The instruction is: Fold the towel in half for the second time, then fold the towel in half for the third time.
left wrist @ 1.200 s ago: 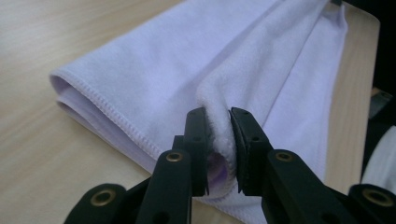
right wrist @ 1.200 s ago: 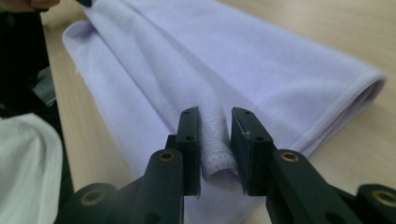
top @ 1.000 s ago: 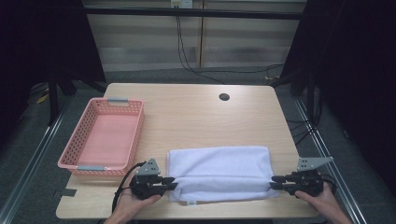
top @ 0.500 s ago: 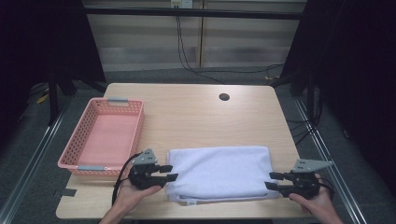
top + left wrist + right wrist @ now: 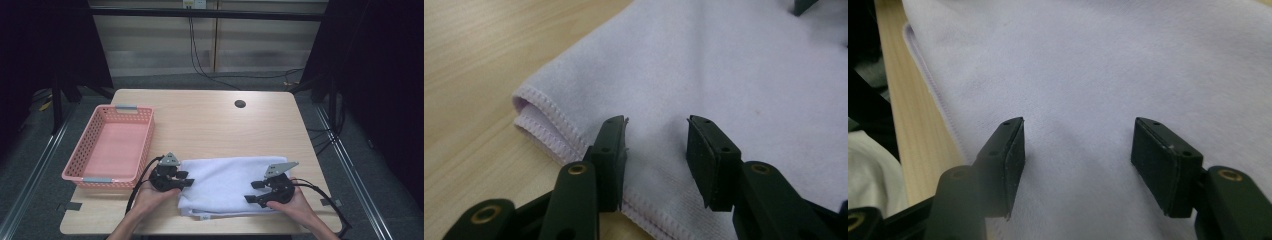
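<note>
While the folded white towel (image 5: 227, 185) lies flat on the near part of the wooden table (image 5: 210, 120), both grippers rest over it with nothing clamped. The left gripper (image 5: 184, 180) is at the towel's left edge; its jaws have just been closing a little, yet they stand apart, with only the cloth surface under them near the stitched hem (image 5: 554, 125). The right gripper (image 5: 255, 192) is over the right part of the towel; its jaws have just been opening and stand wide, released. A pink basket (image 5: 80, 165) stands just beside the towel, on the left.
</note>
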Available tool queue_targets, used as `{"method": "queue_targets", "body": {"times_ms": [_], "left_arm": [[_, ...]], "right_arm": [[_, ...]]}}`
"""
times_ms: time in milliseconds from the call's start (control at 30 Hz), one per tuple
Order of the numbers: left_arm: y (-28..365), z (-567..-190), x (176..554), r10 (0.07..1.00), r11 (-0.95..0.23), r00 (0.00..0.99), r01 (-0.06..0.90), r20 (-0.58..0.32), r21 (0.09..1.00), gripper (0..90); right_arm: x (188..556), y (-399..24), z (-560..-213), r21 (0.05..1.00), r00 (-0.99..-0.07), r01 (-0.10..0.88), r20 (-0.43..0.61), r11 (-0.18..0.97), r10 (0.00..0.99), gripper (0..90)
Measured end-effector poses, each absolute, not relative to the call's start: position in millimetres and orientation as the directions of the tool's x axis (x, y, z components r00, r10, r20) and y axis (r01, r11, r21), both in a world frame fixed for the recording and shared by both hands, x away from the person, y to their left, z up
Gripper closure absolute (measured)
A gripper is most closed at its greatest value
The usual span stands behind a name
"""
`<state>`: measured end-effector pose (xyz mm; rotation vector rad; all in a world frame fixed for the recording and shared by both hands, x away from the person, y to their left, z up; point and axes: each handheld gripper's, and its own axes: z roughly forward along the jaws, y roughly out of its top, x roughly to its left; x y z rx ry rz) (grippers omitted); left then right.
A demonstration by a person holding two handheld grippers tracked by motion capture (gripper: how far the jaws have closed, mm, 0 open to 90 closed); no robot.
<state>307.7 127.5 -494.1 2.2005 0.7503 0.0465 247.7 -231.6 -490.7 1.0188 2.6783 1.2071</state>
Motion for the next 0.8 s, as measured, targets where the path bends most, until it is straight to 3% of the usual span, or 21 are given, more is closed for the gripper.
{"method": "queue_targets", "body": {"times_ms": [133, 433, 533, 600, 800], "left_arm": [[121.5, -495.9, 304.5, 0.537, -0.521, 0.826, 0.486, -0.173, 0.702, 63.3], [100.4, -497.6, 305.7, 0.500, -0.525, 0.846, 0.468, -0.187, 0.711, 63.3], [95.9, -496.3, 305.5, 0.498, -0.525, 0.844, 0.476, -0.199, 0.706, 62.0], [97.3, -495.3, 307.4, 0.496, -0.508, 0.837, 0.495, -0.230, 0.705, 57.3], [94.7, -488.4, 313.6, 0.490, -0.514, 0.844, 0.482, -0.218, 0.710, 53.2]], "right_arm": [[241.0, -230.8, -493.7, 0.676, -0.798, 0.516, 0.157, 0.526, 0.581, 43.1], [226.5, -252.4, -492.4, 0.668, -0.777, 0.528, 0.132, 0.524, 0.616, 44.6], [222.3, -259.8, -491.3, 0.670, -0.773, 0.530, 0.131, 0.519, 0.620, 42.3], [220.6, -263.2, -489.3, 0.691, -0.764, 0.527, 0.130, 0.495, 0.633, 36.2], [197.4, -271.8, -481.5, 0.725, -0.731, 0.535, 0.140, 0.434, 0.668, 35.9]]}}
